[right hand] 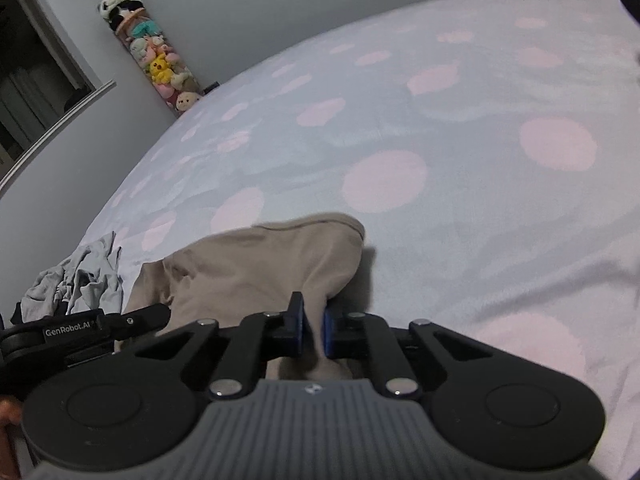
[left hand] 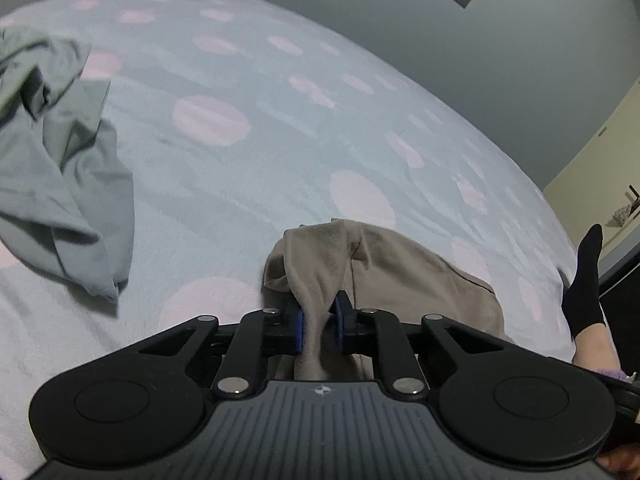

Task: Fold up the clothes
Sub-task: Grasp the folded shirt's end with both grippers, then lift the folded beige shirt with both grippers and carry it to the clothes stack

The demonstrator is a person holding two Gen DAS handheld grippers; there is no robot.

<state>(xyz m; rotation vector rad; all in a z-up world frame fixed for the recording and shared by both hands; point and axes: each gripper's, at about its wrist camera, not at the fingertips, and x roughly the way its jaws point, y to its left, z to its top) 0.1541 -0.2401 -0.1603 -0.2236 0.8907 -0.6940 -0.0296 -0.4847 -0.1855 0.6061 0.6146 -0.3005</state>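
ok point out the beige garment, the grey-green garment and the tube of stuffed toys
beige garment (right hand: 260,264): right wrist view, on its flat upper panel.
grey-green garment (left hand: 68,184): left wrist view, on the crumpled middle fold.
tube of stuffed toys (right hand: 160,68): right wrist view, on the yellow toy halfway down.

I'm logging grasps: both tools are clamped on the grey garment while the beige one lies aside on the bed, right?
Swapped. Both the left tool and right tool are shut on the beige garment; the grey garment lies aside on the bed, as the left wrist view shows.
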